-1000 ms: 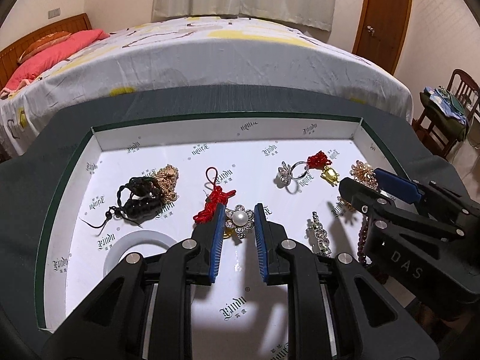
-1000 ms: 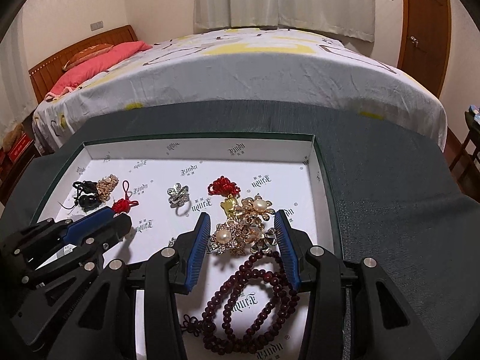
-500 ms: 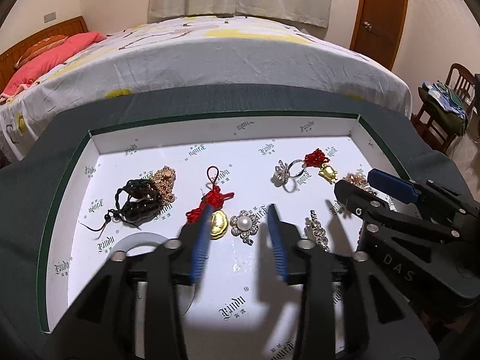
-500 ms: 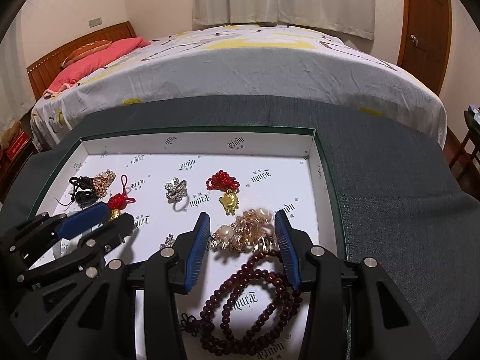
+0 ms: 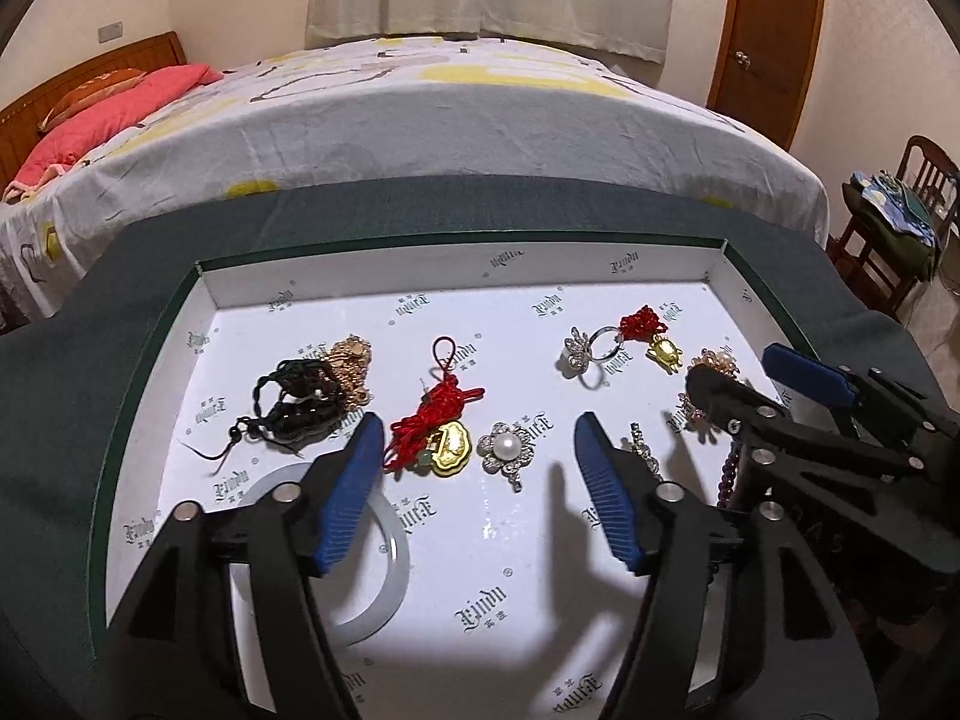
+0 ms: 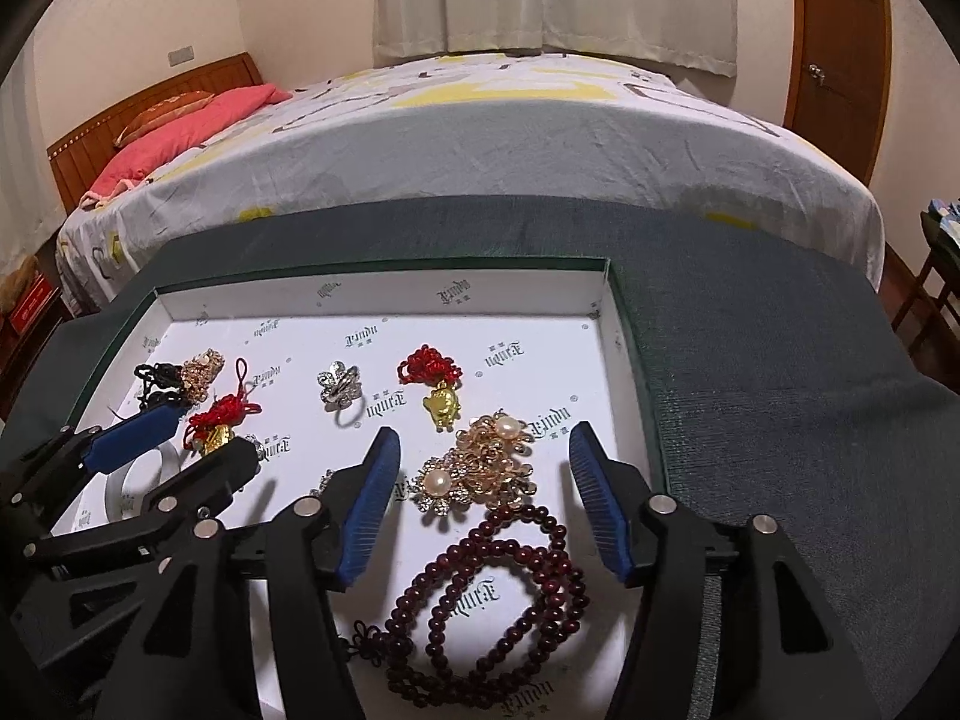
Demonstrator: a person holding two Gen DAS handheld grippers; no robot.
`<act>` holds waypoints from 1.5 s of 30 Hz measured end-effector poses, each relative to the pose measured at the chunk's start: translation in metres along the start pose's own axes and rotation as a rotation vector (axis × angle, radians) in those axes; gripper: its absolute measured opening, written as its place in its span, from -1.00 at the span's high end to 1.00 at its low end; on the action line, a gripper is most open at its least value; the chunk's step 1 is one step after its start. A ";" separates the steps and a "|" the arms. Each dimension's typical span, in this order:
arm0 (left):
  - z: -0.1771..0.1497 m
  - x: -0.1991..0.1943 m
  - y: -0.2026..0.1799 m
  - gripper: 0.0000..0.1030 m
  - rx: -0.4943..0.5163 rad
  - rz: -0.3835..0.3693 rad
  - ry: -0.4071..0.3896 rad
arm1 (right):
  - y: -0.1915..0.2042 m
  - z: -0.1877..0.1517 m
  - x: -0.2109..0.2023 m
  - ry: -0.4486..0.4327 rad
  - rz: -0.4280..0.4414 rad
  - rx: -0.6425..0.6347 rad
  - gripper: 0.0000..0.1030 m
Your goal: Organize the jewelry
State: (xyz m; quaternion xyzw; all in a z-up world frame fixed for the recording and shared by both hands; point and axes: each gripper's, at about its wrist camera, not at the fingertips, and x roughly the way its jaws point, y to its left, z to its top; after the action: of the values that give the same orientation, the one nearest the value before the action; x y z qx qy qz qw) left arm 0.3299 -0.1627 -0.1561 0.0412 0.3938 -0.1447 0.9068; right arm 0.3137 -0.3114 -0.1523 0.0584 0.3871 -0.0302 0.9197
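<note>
A white-lined green box (image 5: 456, 273) holds loose jewelry. My left gripper (image 5: 477, 426) is open and empty, raised just behind a pearl flower brooch (image 5: 506, 450) and a red knot charm with a gold pendant (image 5: 441, 429). My right gripper (image 6: 483, 441) is open and empty over a gold pearl brooch cluster (image 6: 480, 465), above a dark red bead bracelet (image 6: 486, 588). A silver flower ring (image 5: 585, 351), a second red knot with gold charm (image 5: 654, 336), a black cord piece with a gold ornament (image 5: 312, 390) and a white bangle (image 5: 384, 576) also lie in the box.
The box sits on a dark green cloth-covered table (image 6: 780, 396). A bed (image 5: 450, 108) stands right behind it. A wooden door (image 5: 768, 30) and a chair with clothes (image 5: 900, 210) are at the right. A small crystal piece (image 5: 642, 450) lies between the grippers.
My left gripper opened, let go of the pearl flower brooch and pulled back and up. My right gripper also rose slightly; the gold brooch cluster lies under it.
</note>
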 end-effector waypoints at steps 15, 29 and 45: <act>-0.008 -0.038 0.011 -0.73 0.022 0.069 -0.054 | 0.006 -0.006 -0.037 -0.061 -0.028 0.029 -0.47; -0.052 -0.126 0.037 -0.76 -0.020 0.121 -0.081 | 0.012 -0.054 -0.119 -0.066 -0.048 0.064 -0.54; -0.086 -0.269 0.035 -0.84 -0.029 0.150 -0.206 | 0.031 -0.085 -0.268 -0.240 -0.011 0.043 -0.58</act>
State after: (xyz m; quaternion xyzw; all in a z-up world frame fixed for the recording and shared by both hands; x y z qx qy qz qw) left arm 0.1051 -0.0514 -0.0215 0.0425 0.2966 -0.0742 0.9512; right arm 0.0700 -0.2666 -0.0168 0.0722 0.2739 -0.0503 0.9577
